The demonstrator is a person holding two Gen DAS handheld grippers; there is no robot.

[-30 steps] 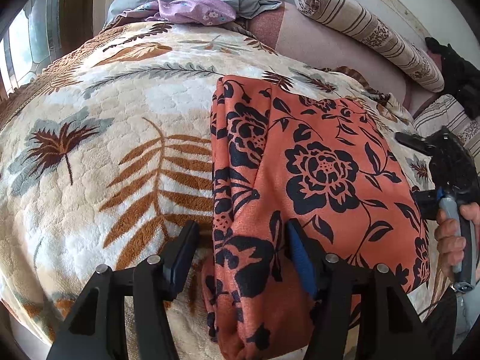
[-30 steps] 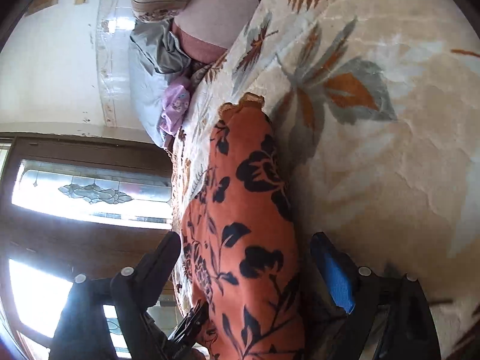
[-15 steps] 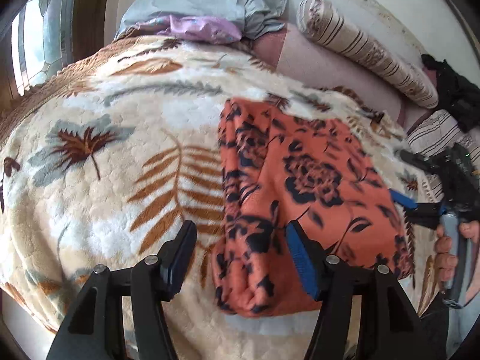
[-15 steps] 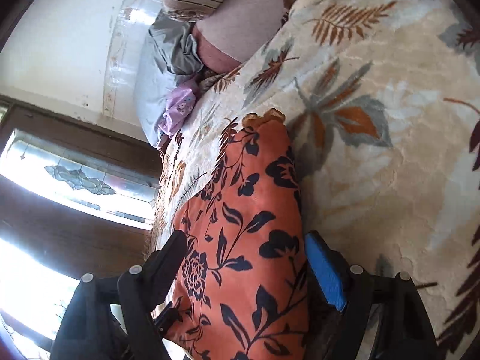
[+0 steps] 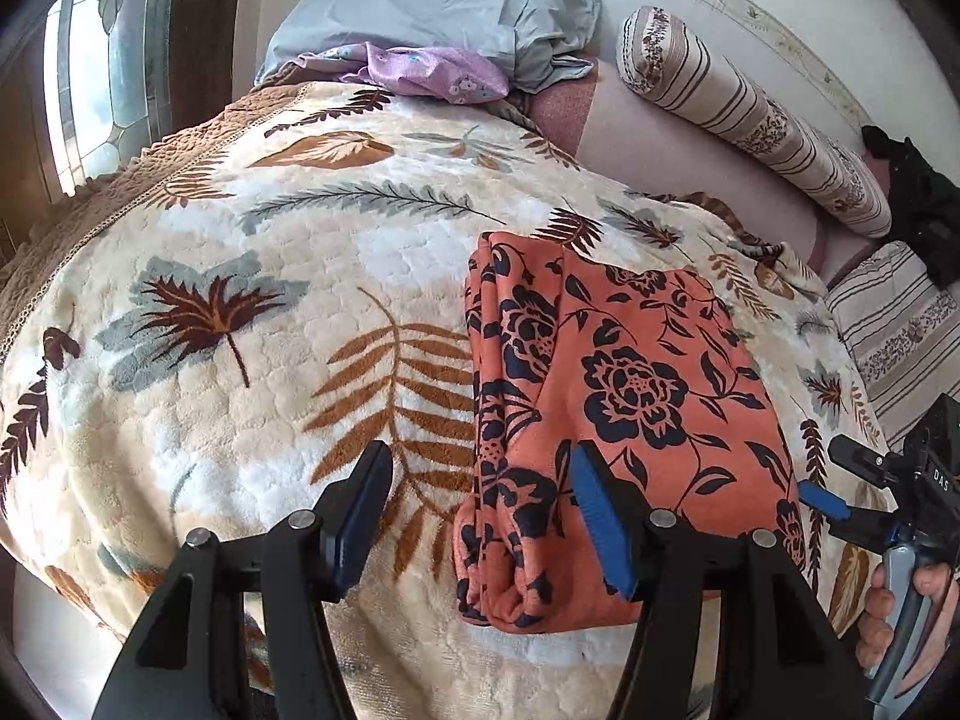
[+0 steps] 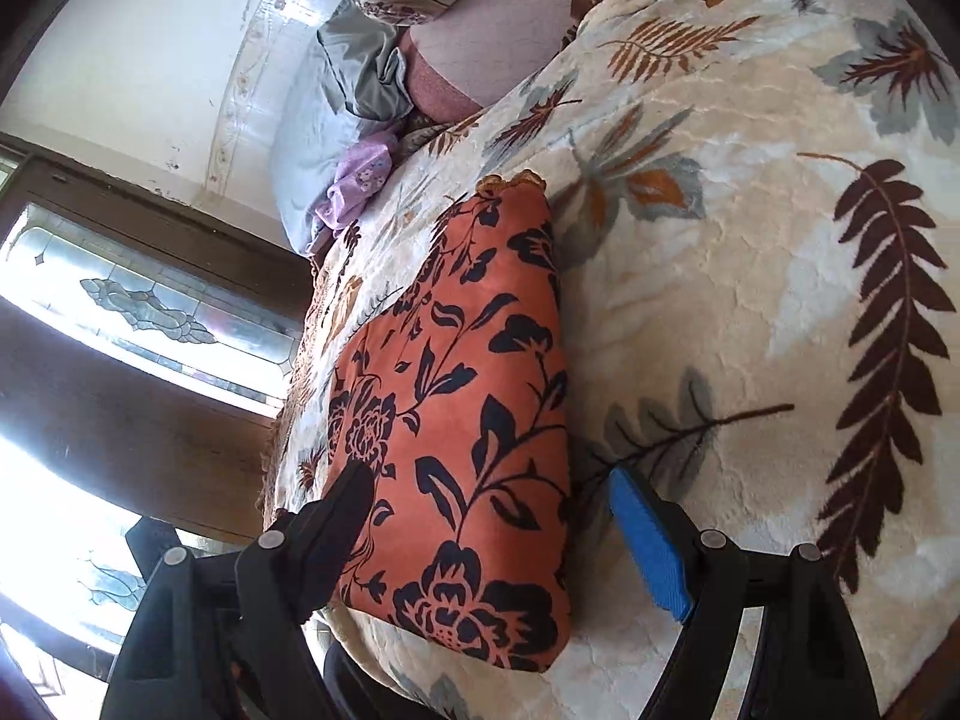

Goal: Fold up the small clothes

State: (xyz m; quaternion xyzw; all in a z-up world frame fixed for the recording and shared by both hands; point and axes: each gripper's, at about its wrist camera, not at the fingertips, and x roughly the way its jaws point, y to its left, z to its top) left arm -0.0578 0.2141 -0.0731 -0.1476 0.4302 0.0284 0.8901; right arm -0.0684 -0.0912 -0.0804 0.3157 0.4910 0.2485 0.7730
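**Both tongs spread over the folded garment**

Your left gripper (image 5: 480,516) and right gripper (image 6: 489,534) were spread wide, pinching nothing. The folded orange floral garment (image 5: 624,408) lay on the leaf-print blanket (image 5: 252,360). Only the left view showed your right hand (image 5: 900,618).

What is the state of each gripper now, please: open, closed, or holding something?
Left gripper: open, holding nothing, at the edge of the orange floral garment.
Right gripper: open, fingers on either side of the garment, not gripping it.

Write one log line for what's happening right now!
garment: orange floral cloth folded on blanket | left gripper: open | right gripper: open
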